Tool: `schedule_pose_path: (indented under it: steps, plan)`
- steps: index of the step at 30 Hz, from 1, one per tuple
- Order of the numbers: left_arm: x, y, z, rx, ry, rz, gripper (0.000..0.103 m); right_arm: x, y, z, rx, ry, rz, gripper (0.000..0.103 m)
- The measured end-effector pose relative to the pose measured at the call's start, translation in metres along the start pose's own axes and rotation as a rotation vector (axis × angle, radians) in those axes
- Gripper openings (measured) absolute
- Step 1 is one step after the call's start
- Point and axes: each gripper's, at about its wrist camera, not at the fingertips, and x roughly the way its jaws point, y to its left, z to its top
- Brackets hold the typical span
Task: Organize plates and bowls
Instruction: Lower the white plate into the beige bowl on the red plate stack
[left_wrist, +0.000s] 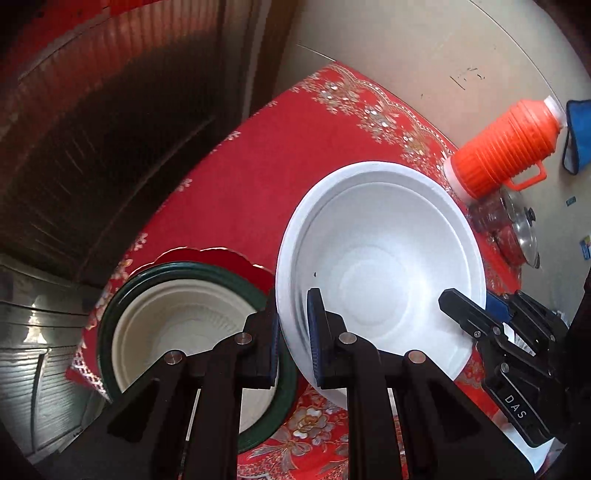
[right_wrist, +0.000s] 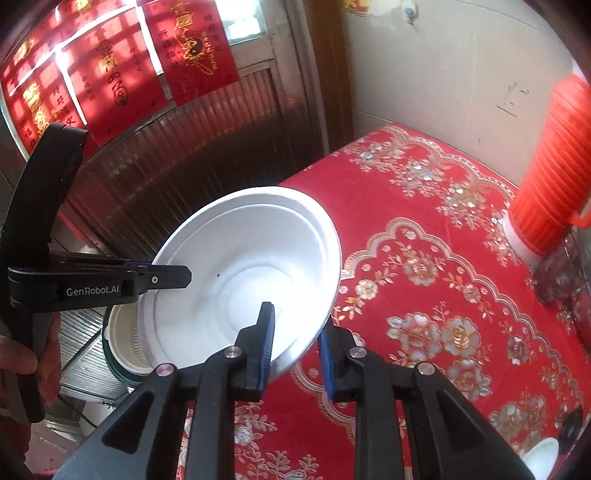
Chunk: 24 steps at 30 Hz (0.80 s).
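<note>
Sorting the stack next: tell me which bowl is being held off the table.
The white bowl, tilted, its rim pinched by both hand-held grippers. The cream bowl sits inside the green dish.

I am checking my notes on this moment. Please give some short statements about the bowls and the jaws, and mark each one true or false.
1. Both grippers grip the white bowl. True: left gripper and right gripper each pinch its rim.
2. The white bowl is tilted. True.
3. The cream bowl sits inside a blue bowl. False: inside a green bowl.
4. The flask is green. False: orange.
</note>
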Motion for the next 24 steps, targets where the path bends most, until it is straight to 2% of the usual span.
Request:
schedule_pose_path:
  steps: [7, 13, 17, 24]
  plan:
    - [-0.017, 0.047, -0.027, -0.086, -0.024, 0.020, 0.013, 0.016, 0.043, 0.003, -0.089, 0.030, 0.065, 0.023]
    - [-0.014, 0.080, -0.050, -0.147, -0.012, 0.060, 0.014, 0.037, 0.071, 0.000, -0.150, 0.080, 0.103, 0.023]
    - [-0.008, 0.092, -0.064, -0.163, -0.009, 0.105, 0.014, 0.051, 0.085, -0.004, -0.180, 0.117, 0.118, 0.023]
    - [0.001, 0.103, -0.078, -0.182, -0.011, 0.134, 0.014, 0.068, 0.102, -0.013, -0.228, 0.180, 0.116, 0.023]
